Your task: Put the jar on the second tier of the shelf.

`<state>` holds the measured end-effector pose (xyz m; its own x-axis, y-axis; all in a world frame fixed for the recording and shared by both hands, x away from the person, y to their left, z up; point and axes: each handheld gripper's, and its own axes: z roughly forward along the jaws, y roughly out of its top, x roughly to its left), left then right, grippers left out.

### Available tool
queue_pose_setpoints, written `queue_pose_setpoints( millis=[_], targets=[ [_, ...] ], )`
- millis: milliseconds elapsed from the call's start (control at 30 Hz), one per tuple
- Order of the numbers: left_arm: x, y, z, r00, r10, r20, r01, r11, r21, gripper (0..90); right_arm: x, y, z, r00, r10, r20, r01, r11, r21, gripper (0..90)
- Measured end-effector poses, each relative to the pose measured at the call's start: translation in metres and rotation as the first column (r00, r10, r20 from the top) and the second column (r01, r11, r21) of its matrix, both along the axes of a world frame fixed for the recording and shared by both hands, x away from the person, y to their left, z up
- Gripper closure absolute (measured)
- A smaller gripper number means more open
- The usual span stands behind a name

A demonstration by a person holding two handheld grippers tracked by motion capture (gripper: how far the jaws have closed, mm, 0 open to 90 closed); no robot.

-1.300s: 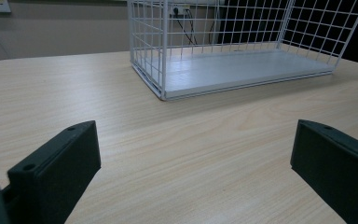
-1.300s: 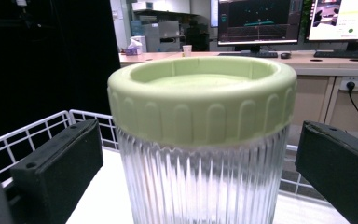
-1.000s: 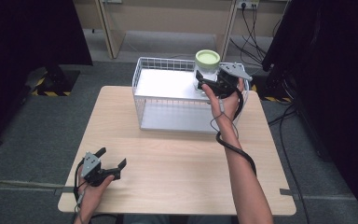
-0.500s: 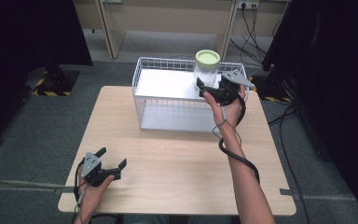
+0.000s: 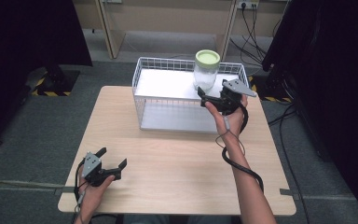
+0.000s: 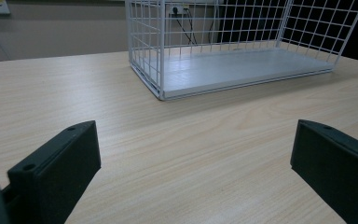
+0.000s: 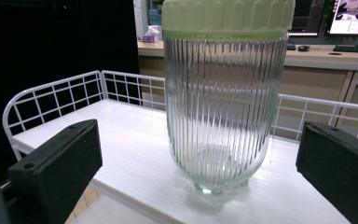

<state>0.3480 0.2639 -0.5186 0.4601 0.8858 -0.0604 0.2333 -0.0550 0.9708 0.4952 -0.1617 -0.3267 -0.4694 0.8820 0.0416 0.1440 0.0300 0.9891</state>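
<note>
My right gripper [image 5: 210, 100] hangs with jaws spread just short of the ribbed glass jar [image 7: 221, 100] standing upright in the wire basket [image 5: 142, 86], so next I would ease forward and close around it, while my left gripper [image 5: 111, 169] rests spread near the table's front edge

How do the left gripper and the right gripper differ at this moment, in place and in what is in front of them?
The left gripper is low at the table's near edge, facing bare wood; the right gripper is raised at the wire basket, facing the ribbed glass jar. Both are open and hold nothing.
</note>
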Motion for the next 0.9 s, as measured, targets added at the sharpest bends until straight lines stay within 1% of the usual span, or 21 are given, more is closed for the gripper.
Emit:
queue_pose_setpoints(
  millis=[133, 500, 900],
  targets=[
    [0.0, 0.0, 0.0, 1.0, -0.001, -0.001, 0.001, 1.0, -0.001, 0.6, -0.005, -0.002, -0.005, 1.0, 0.006, -0.007, -0.006, 0.9999, -0.009, 0.5],
    [0.0, 0.0, 0.0, 1.0, -0.002, -0.001, 0.002, 1.0, 0.001, 0.6, -0.014, -0.007, -0.016, 0.9997, 0.015, -0.02, -0.015, 0.9998, -0.011, 0.5],
    [0.0, -0.001, 0.0, 1.0, -0.004, 0.001, 0.004, 1.0, 0.004, 0.7, -0.026, -0.018, -0.03, 0.9989, 0.019, -0.042, -0.019, 0.9997, -0.017, 0.5]
  ],
)
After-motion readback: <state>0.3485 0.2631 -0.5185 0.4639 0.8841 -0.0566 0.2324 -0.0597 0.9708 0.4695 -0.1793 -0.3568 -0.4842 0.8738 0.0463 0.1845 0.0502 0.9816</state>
